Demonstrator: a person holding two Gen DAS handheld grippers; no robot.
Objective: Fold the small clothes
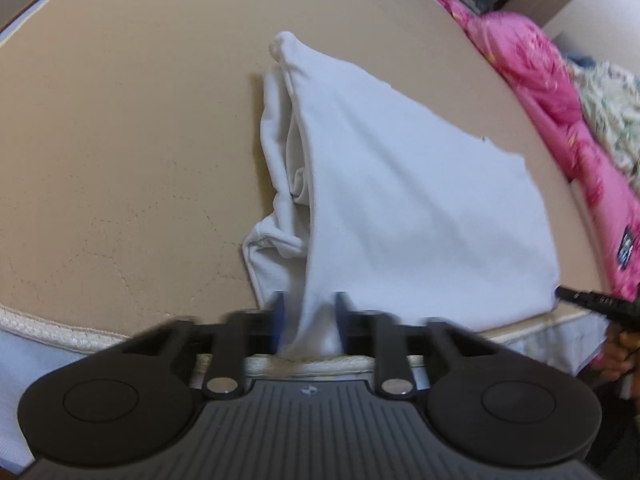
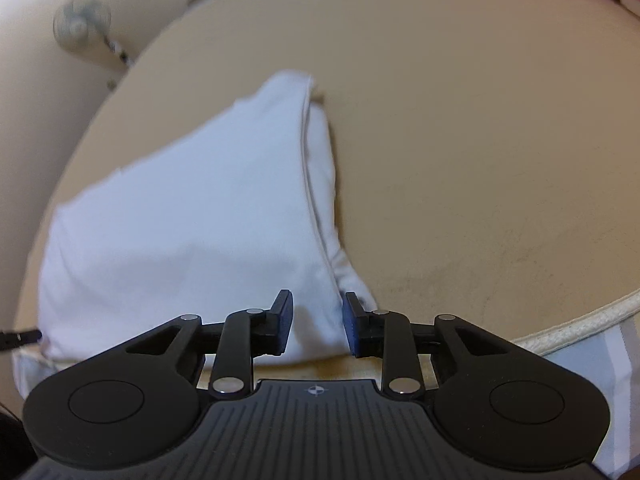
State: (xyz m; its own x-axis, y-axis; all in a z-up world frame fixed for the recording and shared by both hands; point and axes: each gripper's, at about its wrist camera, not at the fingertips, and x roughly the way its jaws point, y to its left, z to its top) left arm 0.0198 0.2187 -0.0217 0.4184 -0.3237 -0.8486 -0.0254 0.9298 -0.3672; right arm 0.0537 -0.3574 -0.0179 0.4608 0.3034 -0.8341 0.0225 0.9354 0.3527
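A white garment [image 1: 400,200] lies partly folded on a tan mattress [image 1: 120,140], its upper layer lifted and stretched toward me. My left gripper [image 1: 308,320] has its near corner between the blue pads, with a visible gap between them. In the right wrist view the same garment [image 2: 180,220] stretches from the far hem to my right gripper [image 2: 318,320], whose blue pads stand on either side of another near corner. The right gripper's tip [image 1: 592,302] shows at the left view's right edge; the left gripper's tip [image 2: 20,338] shows at the right view's left edge.
A pink quilt [image 1: 540,92] and patterned bedding [image 1: 612,112] lie along the mattress's far right side. The mattress's piped white edge [image 1: 60,332] runs close below the grippers. A wall fan [image 2: 80,24] stands beyond the mattress's far left.
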